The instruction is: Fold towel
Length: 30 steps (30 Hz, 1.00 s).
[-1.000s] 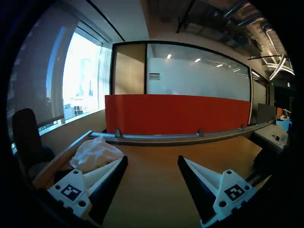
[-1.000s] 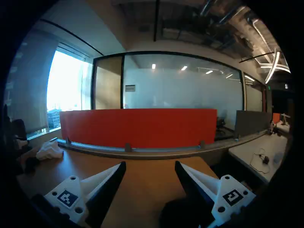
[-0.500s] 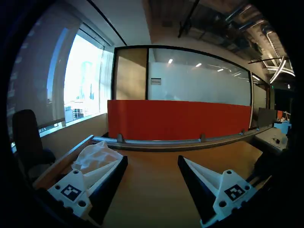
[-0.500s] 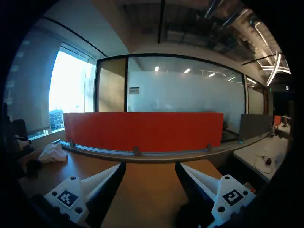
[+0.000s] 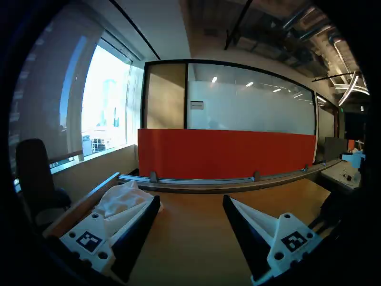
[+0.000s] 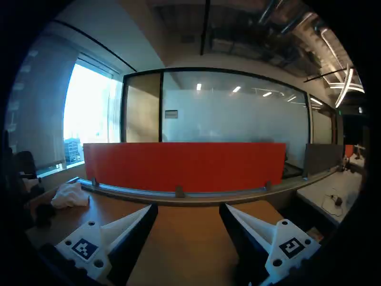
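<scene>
A crumpled white towel lies on the wooden desk near its left edge, just beyond my left finger in the left gripper view. In the right gripper view the same towel sits far off at the left of the desk. My left gripper is open, hovering over the desk with nothing between its fingers. My right gripper is also open and holds nothing, well to the right of the towel.
An orange divider panel on a metal rail bounds the desk's far edge. A dark office chair stands at the left by the window. A neighbouring white desk with a cable lies to the right.
Both views have shifted slightly: the divider and towel sit a little lower and further right in each view. Both grippers stay open.
</scene>
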Each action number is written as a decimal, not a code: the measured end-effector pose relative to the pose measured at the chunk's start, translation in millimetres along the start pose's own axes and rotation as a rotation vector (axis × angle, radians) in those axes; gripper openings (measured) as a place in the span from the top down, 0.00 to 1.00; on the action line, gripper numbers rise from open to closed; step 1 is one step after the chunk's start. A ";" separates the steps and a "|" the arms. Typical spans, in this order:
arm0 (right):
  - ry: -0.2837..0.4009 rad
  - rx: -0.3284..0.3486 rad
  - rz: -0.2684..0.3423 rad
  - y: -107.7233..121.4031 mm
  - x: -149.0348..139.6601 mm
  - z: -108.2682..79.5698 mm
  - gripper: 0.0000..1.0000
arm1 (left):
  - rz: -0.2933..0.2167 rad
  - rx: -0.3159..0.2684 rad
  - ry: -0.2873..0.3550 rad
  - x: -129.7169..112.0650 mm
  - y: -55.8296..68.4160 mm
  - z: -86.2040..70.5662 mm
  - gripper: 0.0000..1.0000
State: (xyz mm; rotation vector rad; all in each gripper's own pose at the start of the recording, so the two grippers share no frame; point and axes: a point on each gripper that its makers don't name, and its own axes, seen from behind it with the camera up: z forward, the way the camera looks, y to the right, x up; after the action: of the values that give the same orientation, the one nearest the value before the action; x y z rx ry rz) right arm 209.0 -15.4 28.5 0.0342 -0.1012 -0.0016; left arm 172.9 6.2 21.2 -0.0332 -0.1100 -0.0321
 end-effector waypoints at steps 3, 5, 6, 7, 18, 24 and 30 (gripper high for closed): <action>0.003 -0.004 -0.001 -2.8 3.4 1.0 0.01 | 0.000 -0.004 -0.011 -5.5 -1.0 0.7 0.02; 0.009 -0.006 0.000 -4.0 5.6 1.7 0.01 | 0.001 -0.003 -0.015 -7.1 -1.9 0.4 0.02; 0.013 -0.007 0.001 -4.8 6.7 2.0 0.01 | 0.002 -0.003 -0.016 -8.0 -2.3 0.2 0.02; 0.013 -0.007 0.001 -5.7 6.5 2.0 0.01 | 0.002 -0.004 -0.016 -9.0 -2.3 0.2 0.02; 0.000 0.012 0.018 -21.5 5.4 -3.7 0.01 | 0.012 -0.021 -0.006 -26.3 -0.7 1.4 0.02; -0.010 0.013 0.044 -27.6 3.2 -10.6 0.01 | 0.038 -0.032 0.005 -44.2 0.1 2.2 0.02; -0.010 0.013 0.031 -28.0 -6.0 -12.7 0.01 | 0.036 -0.028 0.034 -57.3 -0.4 0.7 0.02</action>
State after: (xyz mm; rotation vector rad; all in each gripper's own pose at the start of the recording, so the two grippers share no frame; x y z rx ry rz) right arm 204.3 -42.9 14.3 0.0460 -0.1116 0.0299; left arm 115.9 7.6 15.6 -0.0622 -0.0745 0.0017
